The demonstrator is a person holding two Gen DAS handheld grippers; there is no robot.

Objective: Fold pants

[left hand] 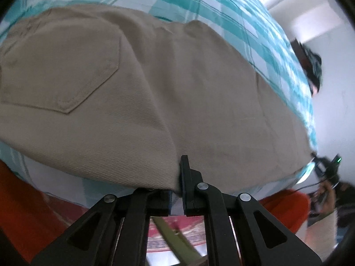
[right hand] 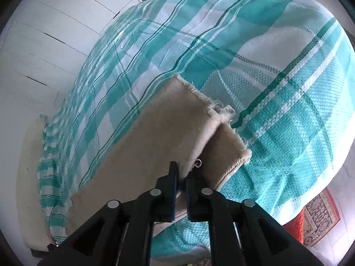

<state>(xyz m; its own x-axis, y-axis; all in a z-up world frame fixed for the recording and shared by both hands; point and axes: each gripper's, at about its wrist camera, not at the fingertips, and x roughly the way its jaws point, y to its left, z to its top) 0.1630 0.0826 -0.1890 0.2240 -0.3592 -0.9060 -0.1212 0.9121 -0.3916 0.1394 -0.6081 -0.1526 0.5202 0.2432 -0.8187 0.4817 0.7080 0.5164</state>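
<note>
The tan pants (left hand: 155, 93) lay flat on a bed covered by a teal-and-white checked bedspread (left hand: 221, 6); the seat end, with its back pocket (left hand: 60, 71) facing up, occupied the part of the bed seen by the left wrist camera, and the near edge of the fabric ran close to the near edge of the bed.

The left gripper (left hand: 177, 186) pointed steeply down at that near edge; its jaws stood almost closed, with a fold of the pants edge pinched between the pads; the right finger (left hand: 185, 173) rose in front of the cloth.

In the right wrist view the two leg ends (right hand: 199, 119) lay one on the other, their frayed hems (right hand: 195, 93) slightly offset, toward the near right part of the bedspread; the legs ran away from there toward the far left of the bed. The right gripper (right hand: 180, 181) was likewise almost closed; the side edge of the stacked legs sat between its blue-lined pads, just short of the hems.

An orange sleeve (left hand: 20, 210) showed below the bed edge in the left view; a patterned red rug (right hand: 319, 217) lay on the floor past the bed's near right corner.
</note>
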